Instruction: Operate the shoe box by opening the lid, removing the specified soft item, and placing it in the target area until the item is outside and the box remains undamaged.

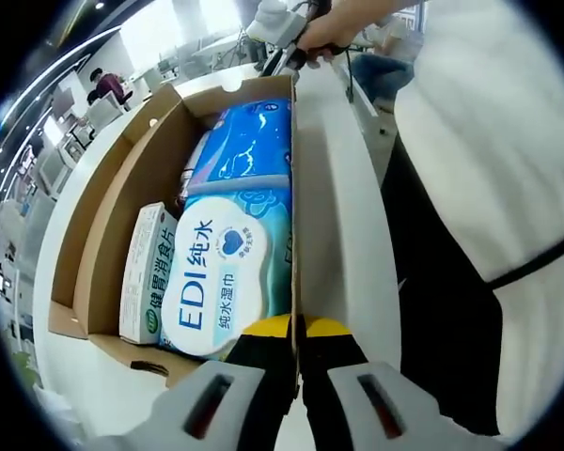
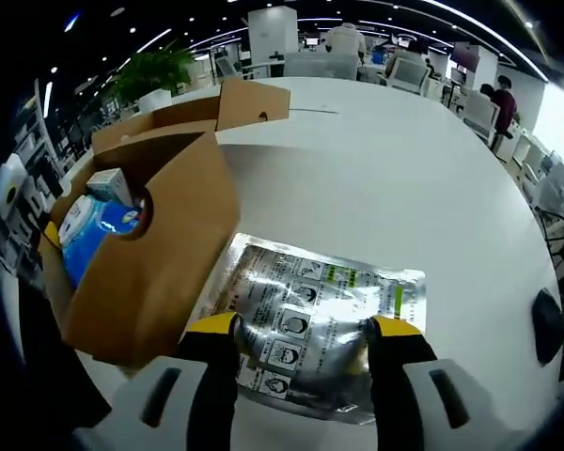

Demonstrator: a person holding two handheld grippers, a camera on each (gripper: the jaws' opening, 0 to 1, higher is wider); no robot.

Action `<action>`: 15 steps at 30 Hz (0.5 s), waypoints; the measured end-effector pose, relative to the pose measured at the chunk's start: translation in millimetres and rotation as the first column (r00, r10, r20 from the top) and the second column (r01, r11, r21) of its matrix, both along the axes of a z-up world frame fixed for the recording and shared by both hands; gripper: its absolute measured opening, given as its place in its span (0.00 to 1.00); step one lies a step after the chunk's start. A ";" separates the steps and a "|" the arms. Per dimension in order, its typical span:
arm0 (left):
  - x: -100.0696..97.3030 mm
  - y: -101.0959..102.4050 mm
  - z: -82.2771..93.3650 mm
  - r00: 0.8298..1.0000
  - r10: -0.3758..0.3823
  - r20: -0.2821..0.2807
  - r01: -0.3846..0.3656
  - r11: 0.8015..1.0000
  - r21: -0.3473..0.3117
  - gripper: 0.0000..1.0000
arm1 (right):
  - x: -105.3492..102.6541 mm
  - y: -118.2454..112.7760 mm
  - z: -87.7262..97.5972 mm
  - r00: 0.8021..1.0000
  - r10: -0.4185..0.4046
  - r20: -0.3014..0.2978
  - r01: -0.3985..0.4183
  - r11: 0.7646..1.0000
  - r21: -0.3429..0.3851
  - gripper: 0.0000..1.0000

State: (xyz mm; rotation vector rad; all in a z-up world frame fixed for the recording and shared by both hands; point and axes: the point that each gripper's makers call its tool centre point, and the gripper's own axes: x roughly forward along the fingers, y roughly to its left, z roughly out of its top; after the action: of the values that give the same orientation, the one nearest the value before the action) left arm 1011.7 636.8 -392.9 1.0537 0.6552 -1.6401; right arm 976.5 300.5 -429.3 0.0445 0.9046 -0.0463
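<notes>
**Box open, foil pouch on worktop**

On the white, smooth, rounded worktop (image 2: 376, 169) stands a brown corrugated cardboard box (image 2: 155, 254) with its flaps folded outward.

**Left gripper view**
- The left tongs (image 1: 297, 331) have yellow tips on grey bodies. The tips are pressed together on the thin cardboard wall (image 1: 293, 188) of the box, one tip inside and one outside.
- Inside the box lies a soft, glossy wipes pack (image 1: 221, 282) with a white rounded label printed "EDI" on a teal wrapper.
- Beyond it lies a blue crinkled plastic pack (image 1: 249, 141).
- A white and green rectangular carton (image 1: 148, 272) sits beside the wipes pack, against the box's far wall.
- A hand (image 1: 324, 36) grips the other tool near the box's far end.
- A person's white garment (image 1: 498, 132) fills the right side.

**Right gripper view**
- The right tongs (image 2: 303, 331) are spread apart, yellow tips on either side of the near edge of a pouch (image 2: 320, 319). Whether the tips touch it cannot be told.
- The pouch is flat, silver, reflective foil, wrinkled, printed with small face pictures and a green strip. It lies on the worktop outside the box, just beside the box's side wall.
- The blue pack and a small carton show through the box's open top.
- A dark rounded object (image 2: 547, 324) rests near the worktop's edge.
</notes>
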 end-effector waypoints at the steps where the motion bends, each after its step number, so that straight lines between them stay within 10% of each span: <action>1: 0.8 0.1 0.2 1.000 -0.007 0.006 0.007 1.000 0.000 0.01 | -0.3 0.5 0.3 1.000 -0.002 0.000 0.002 1.000 0.001 0.56; 7: 8.0 1.7 0.4 1.000 -0.007 0.007 0.007 1.000 0.012 0.01 | 1.7 -1.4 4.7 0.999 -0.041 0.028 0.039 0.998 0.053 0.55; 15: 9.1 2.1 -0.7 1.000 0.001 -0.005 -0.001 1.000 0.022 0.01 | 16.3 0.1 60.8 0.968 -0.114 0.223 0.088 0.989 0.120 0.50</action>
State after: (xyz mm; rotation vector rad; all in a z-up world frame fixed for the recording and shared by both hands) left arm 1020.8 638.9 -393.7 1.0655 0.6787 -1.6385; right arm 992.7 300.6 -368.5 0.1950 0.6722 -0.0848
